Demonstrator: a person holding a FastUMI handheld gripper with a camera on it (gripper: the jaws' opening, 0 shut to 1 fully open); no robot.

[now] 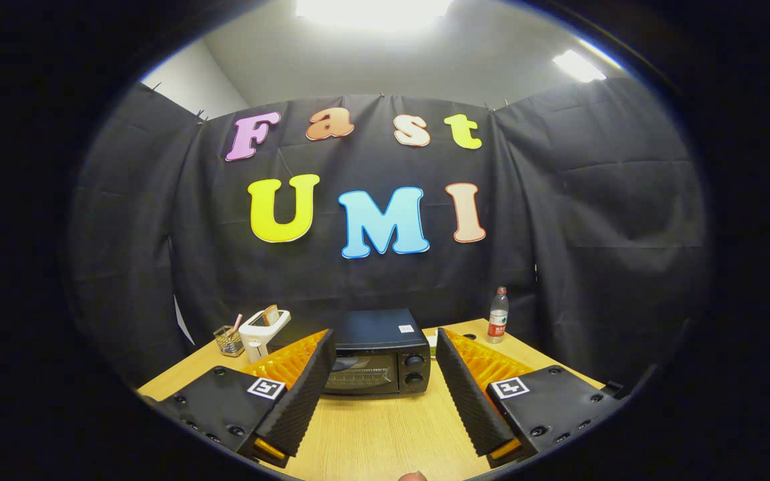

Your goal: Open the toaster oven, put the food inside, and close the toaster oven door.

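Observation:
A black toaster oven (377, 353) stands on the wooden table (385, 434), beyond my fingers and framed between them. Its glass door is closed, and two knobs (414, 369) sit on its right side. My gripper (383, 337) is open, held above the table a short way in front of the oven, with nothing between the fingers. A white pop-up toaster (261, 330) with a slice of bread (270, 314) standing in its slot is left of the oven.
A small wire basket (228, 339) with a pink stick in it stands left of the white toaster. A plastic water bottle (498, 315) stands at the back right of the table. Black cloth walls close in the table behind and on both sides.

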